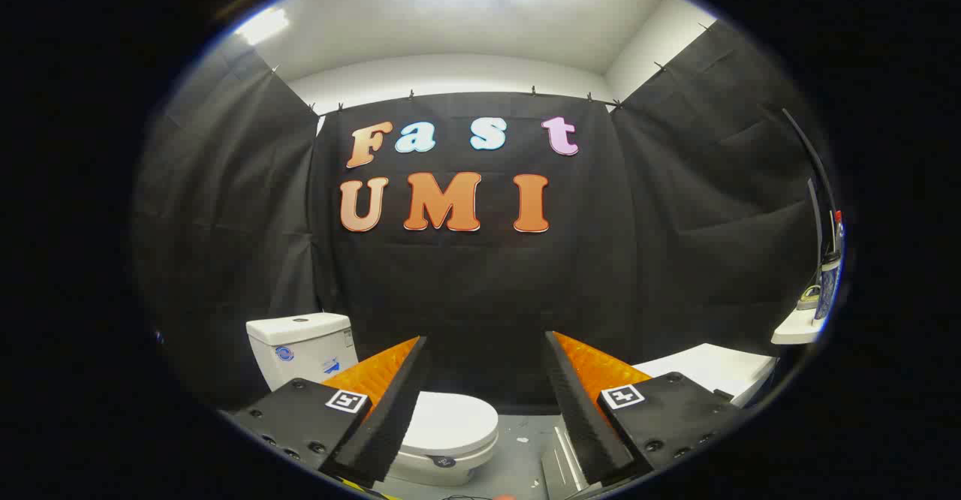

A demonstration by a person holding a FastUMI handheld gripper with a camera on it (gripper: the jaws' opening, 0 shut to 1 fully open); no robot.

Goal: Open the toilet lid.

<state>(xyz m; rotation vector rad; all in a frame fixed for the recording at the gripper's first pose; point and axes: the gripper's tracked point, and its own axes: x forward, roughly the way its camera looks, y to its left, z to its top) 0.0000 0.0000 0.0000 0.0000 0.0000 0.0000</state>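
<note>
The gripper [486, 342] sits at the bottom centre of the frame with its 2 fingers spread wide apart and nothing between them but open air. One finger [390, 402] rises from the lower left and the other [582, 402] from the lower right, both leaning inward toward their tips, which end level with each other in front of the black cloth wall [480, 282]. Each finger base carries 1 small square marker on its top face. The gripper is held high and roughly level, pointing straight at the back wall, so the floor things lie low under the fingers and the ceiling fills the top of the frame.

The toilet [443, 440] stands at the lower left of centre, below and beyond the left finger, which crosses in front of it. Its lid [450, 421] lies flat and closed on the bowl, a white oval showing in the gap between the fingers, nearer the left one. The white tank [300, 346] stands upright behind it, at the lower left, against the cloth. The gripper touches no part of the toilet and is well apart from the lid.

A grey floor [525, 447] shows between the fingers beside the bowl. At the lower right, beyond the right finger, is a white flat surface [713, 368], and at the right edge a small white shelf [796, 327] holding a bottle [828, 286].
</note>
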